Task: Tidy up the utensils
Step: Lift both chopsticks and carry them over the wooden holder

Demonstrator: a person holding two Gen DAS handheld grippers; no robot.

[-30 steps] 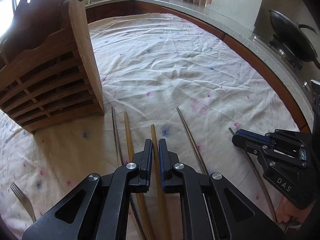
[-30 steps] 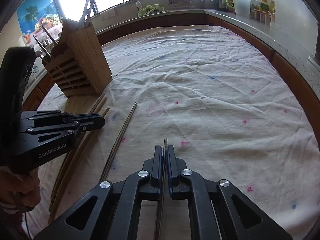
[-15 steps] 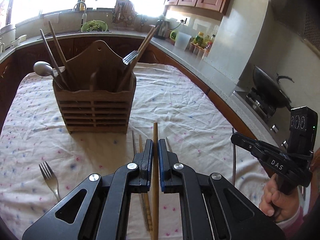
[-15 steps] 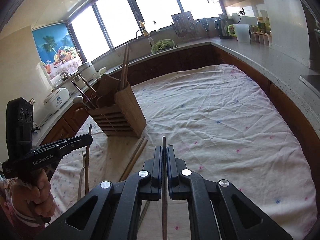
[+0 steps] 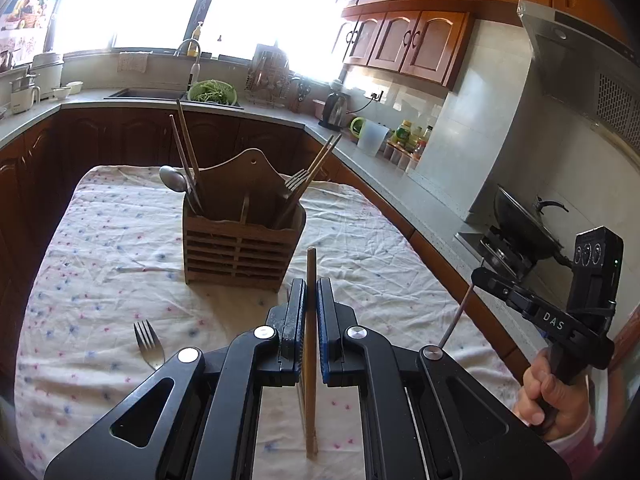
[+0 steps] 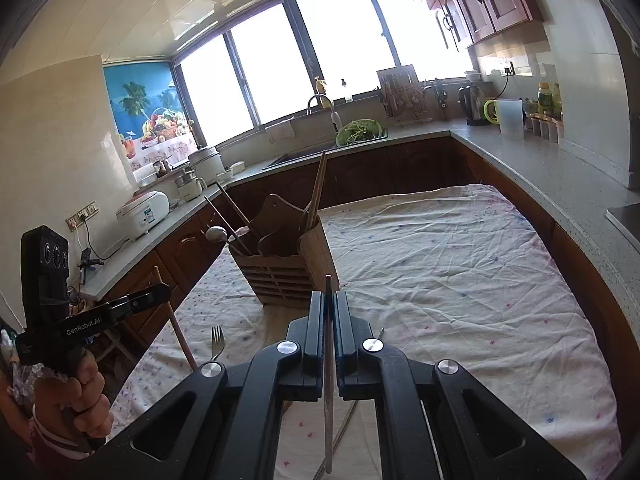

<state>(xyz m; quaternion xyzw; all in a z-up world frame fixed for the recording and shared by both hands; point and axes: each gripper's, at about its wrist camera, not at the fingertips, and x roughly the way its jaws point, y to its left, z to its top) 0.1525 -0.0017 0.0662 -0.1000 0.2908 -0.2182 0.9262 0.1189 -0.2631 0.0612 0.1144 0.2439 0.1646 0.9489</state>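
Left wrist view: left tool [image 5: 311, 312] pinched on wooden chopstick [image 5: 311, 344], stick held above tabletop [image 5: 100, 248], tip pointed toward wooden utensil holder [image 5: 240, 246] at far centre. Holder already loaded with spoon [image 5: 173, 179], fork and chopsticks. Loose fork [image 5: 149, 343] seen on cloth at near left. Right wrist view: right tool [image 6: 329, 334] clamped on metal chopstick [image 6: 328, 384], also raised; holder [image 6: 288, 272] seen just beyond tip.
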